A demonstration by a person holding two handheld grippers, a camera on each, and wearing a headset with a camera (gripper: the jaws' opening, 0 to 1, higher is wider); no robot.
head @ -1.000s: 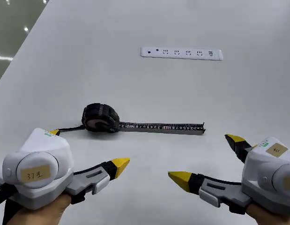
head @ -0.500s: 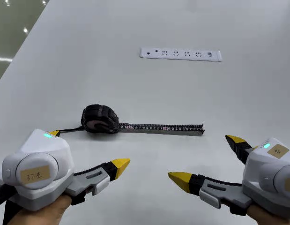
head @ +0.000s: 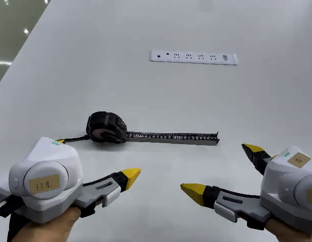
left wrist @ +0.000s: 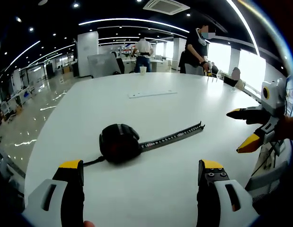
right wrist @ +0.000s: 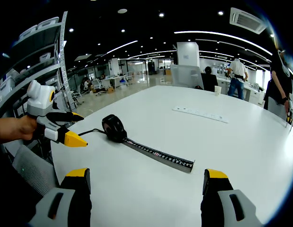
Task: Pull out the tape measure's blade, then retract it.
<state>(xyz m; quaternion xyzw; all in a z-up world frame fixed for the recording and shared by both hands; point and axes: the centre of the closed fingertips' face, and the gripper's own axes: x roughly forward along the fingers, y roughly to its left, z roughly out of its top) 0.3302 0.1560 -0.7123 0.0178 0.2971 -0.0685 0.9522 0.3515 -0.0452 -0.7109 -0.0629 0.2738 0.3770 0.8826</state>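
The tape measure (head: 107, 127) was found lying on the bench (head: 196, 96), beyond the spread, empty left tongs (head: 94, 158) and right tongs (head: 223, 169), its stiff, springy blade (head: 173, 137) judged best pinched by the end hook (head: 217, 137).

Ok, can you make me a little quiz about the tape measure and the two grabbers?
1. True or false: the tape measure has its blade pulled out along the table.
2. What lies beyond the tape measure? A) a power strip B) a hammer C) a book
3. Are the left gripper and right gripper open or shut?

Key: 1 true. 2 A. 3 both open, holding nothing.
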